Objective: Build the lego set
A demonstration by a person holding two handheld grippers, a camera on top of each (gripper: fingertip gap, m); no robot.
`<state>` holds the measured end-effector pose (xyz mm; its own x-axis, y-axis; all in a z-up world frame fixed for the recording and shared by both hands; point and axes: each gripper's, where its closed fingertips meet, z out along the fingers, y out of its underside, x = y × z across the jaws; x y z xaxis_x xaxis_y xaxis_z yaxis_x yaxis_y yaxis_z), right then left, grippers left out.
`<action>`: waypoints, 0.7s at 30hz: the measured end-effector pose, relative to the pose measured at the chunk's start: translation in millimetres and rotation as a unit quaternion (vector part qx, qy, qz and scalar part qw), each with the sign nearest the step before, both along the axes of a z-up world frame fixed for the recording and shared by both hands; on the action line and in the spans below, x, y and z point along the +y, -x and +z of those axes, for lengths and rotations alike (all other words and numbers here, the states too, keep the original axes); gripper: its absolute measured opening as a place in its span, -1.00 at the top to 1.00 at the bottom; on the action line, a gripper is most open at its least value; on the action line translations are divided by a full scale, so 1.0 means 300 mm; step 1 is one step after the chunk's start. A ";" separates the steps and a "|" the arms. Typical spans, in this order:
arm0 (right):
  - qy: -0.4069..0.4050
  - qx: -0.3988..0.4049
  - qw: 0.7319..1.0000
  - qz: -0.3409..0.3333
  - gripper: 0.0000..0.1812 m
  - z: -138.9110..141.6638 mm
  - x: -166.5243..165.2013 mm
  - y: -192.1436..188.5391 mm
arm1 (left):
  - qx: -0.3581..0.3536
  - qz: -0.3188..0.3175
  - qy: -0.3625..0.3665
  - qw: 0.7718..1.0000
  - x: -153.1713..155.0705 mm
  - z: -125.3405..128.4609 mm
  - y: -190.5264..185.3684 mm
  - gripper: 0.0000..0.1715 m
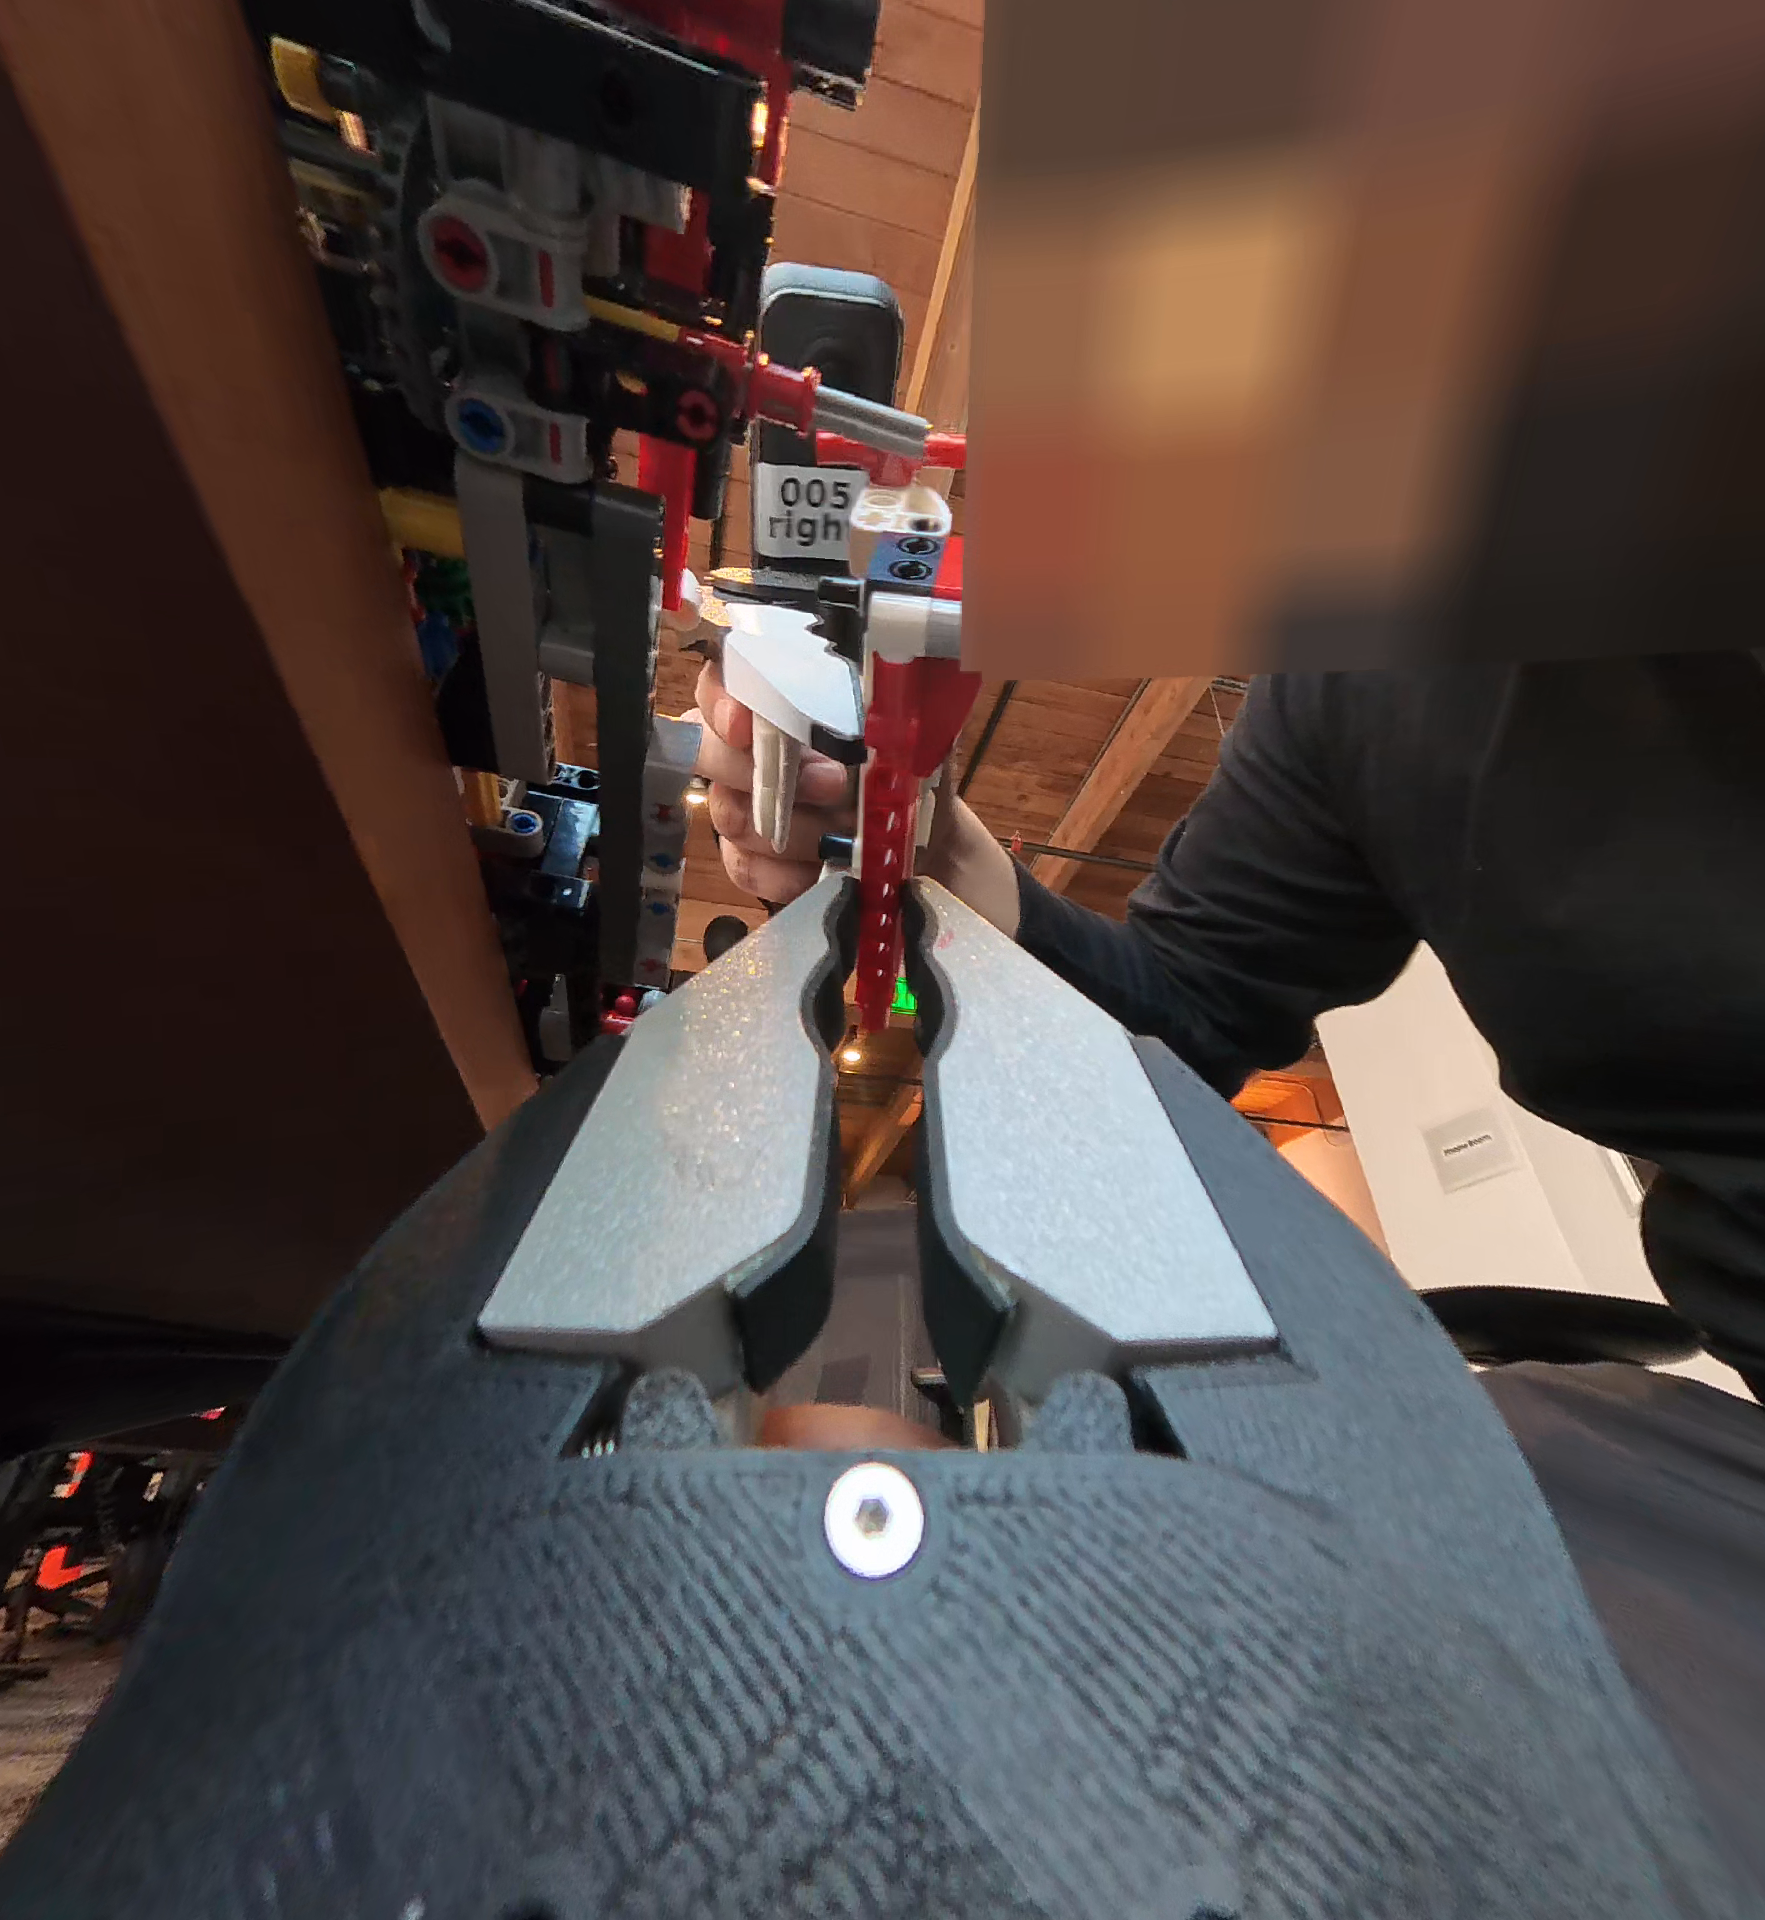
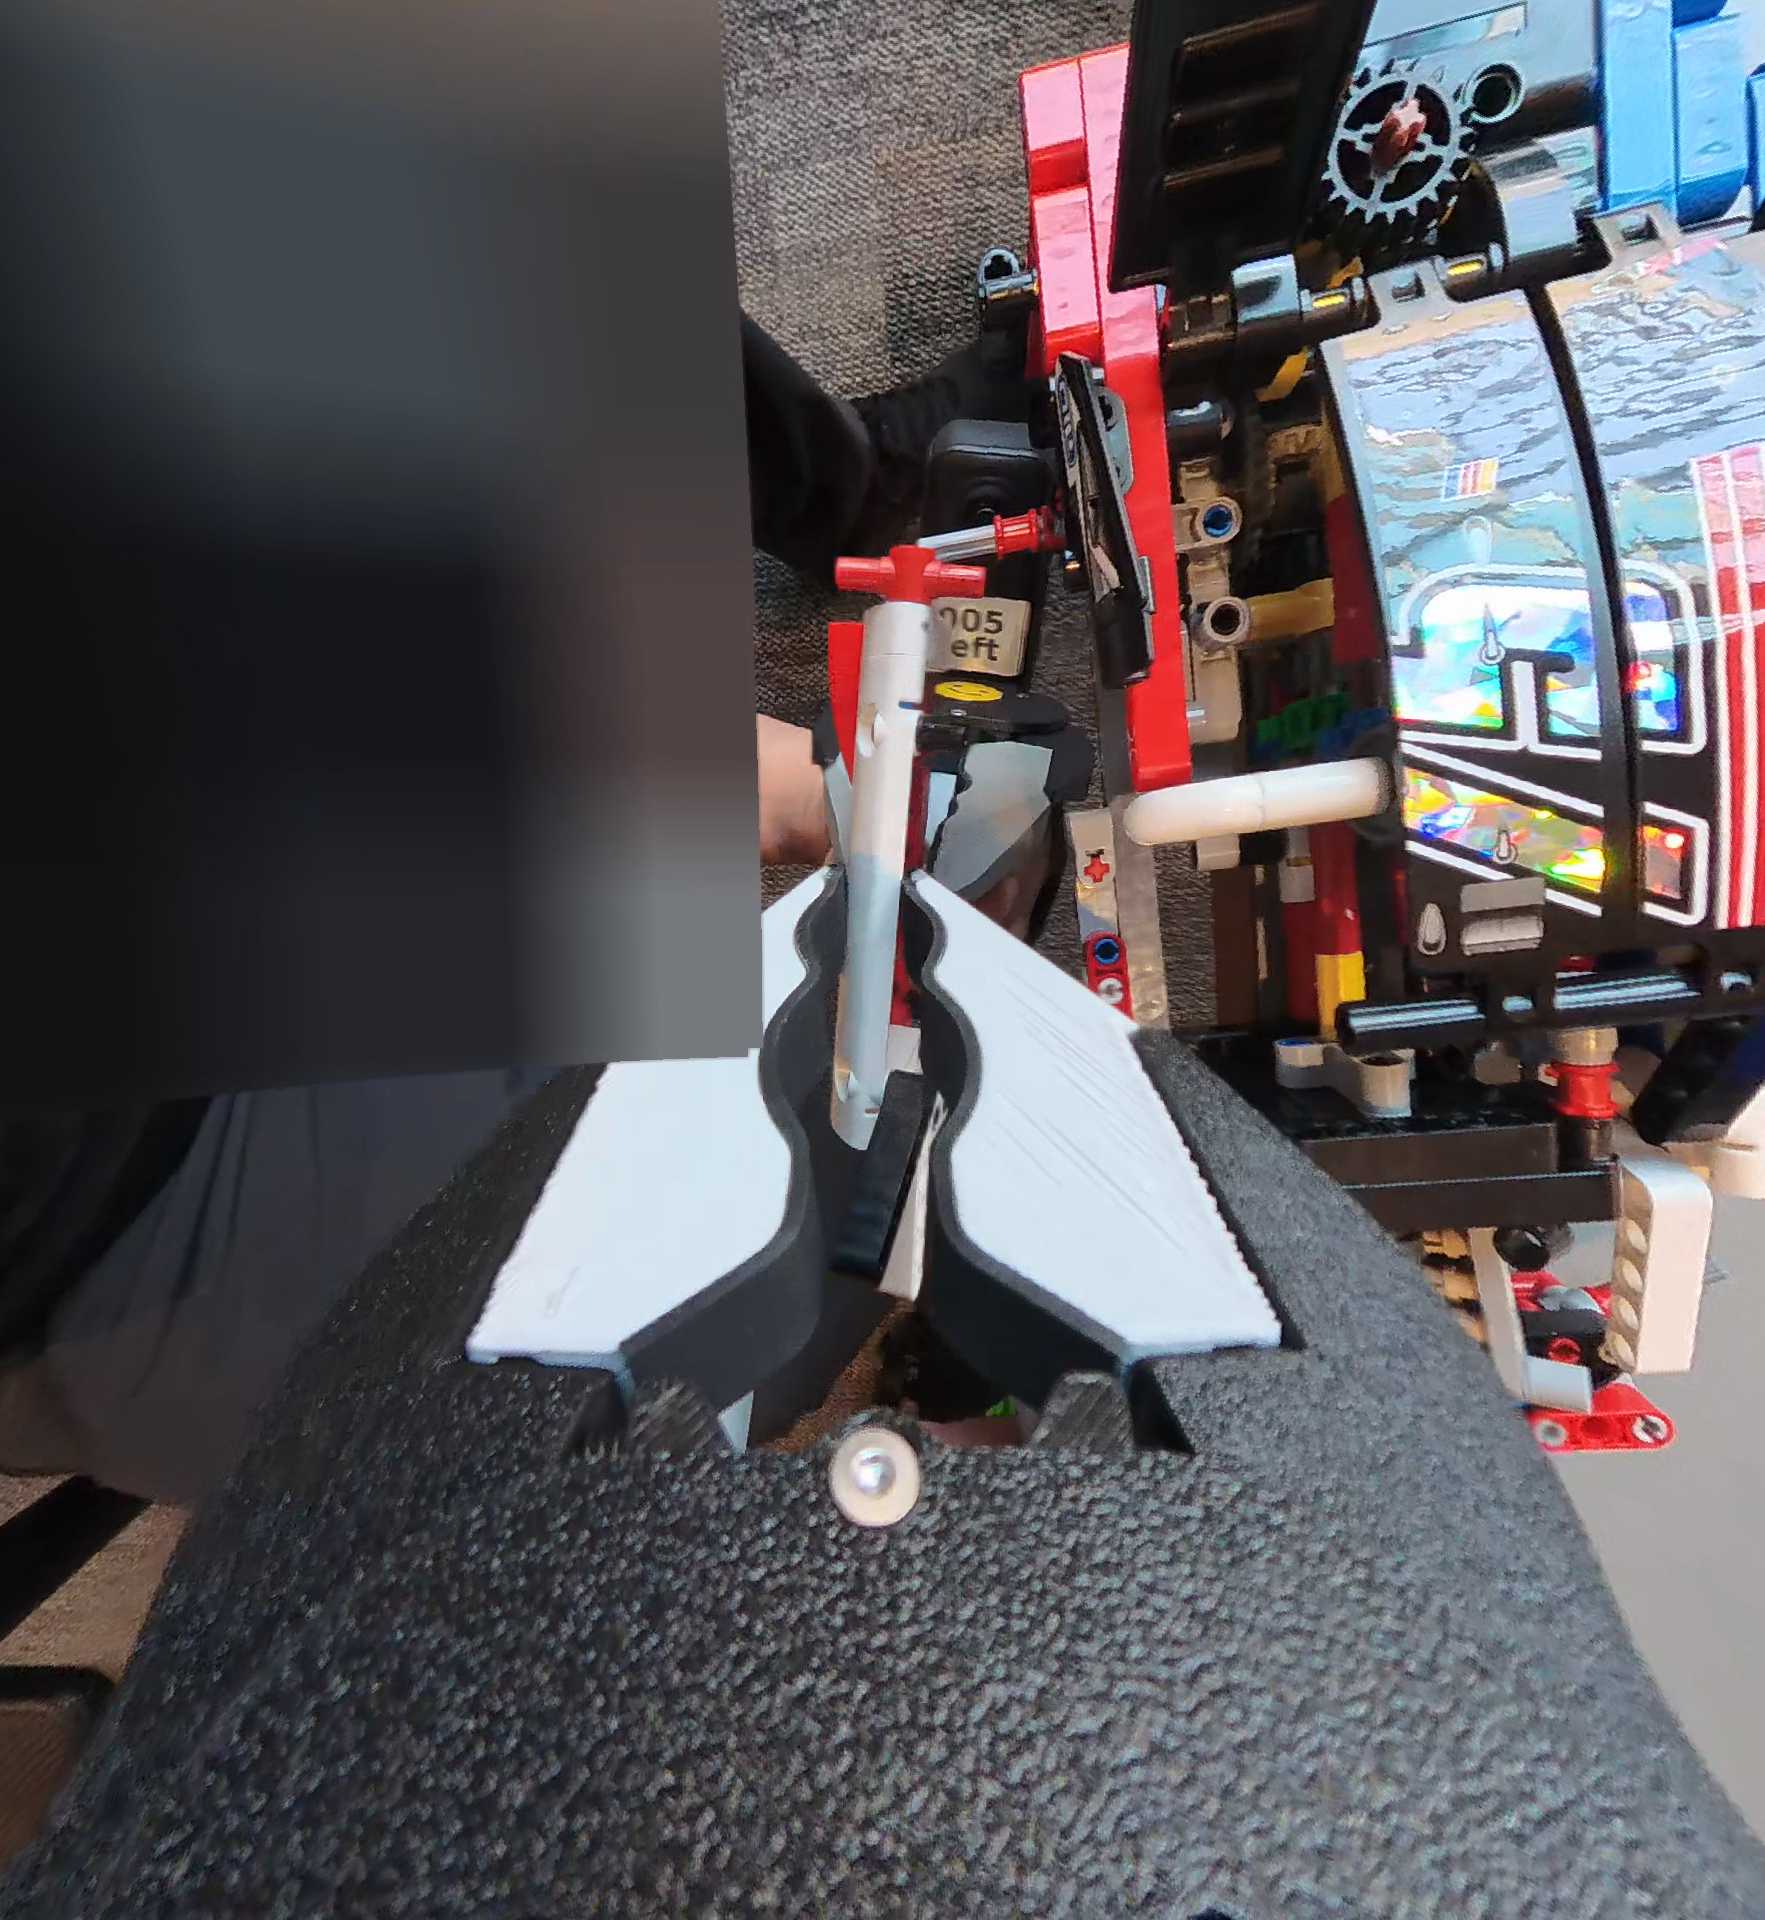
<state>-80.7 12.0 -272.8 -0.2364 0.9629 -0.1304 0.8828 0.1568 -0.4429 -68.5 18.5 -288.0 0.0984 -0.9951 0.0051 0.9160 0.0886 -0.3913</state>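
Closest in, the left gripper [image 1: 876, 896] pinches a red toothed strip [image 1: 883, 914] between nearly closed fingers. Opposite it, the right gripper [image 2: 873, 894] clamps a white rod [image 2: 878, 831] on the same small piece. Beside them stands the large lego model [image 2: 1480, 675], cut off at the frame edges. A blurred patch hides the person's upper body.

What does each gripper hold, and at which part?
Both grip one small sub-assembly: the left gripper holds its red toothed beam at the lower end; the right gripper holds its white tube mid-length.
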 end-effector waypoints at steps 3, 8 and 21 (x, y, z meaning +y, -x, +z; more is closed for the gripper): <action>0.034 0.002 0.999 -0.005 0.94 0.008 -0.014 -0.003 | 0.004 -0.007 -0.006 1.000 -0.009 0.008 -0.005 0.94; 0.070 0.012 0.997 -0.021 0.94 0.018 -0.013 -0.006 | 0.008 -0.009 -0.005 1.000 -0.013 0.013 -0.003 0.94; 0.089 0.011 0.996 -0.022 0.94 0.031 -0.023 0.004 | 0.021 0.002 -0.015 1.000 -0.021 0.013 0.018 0.94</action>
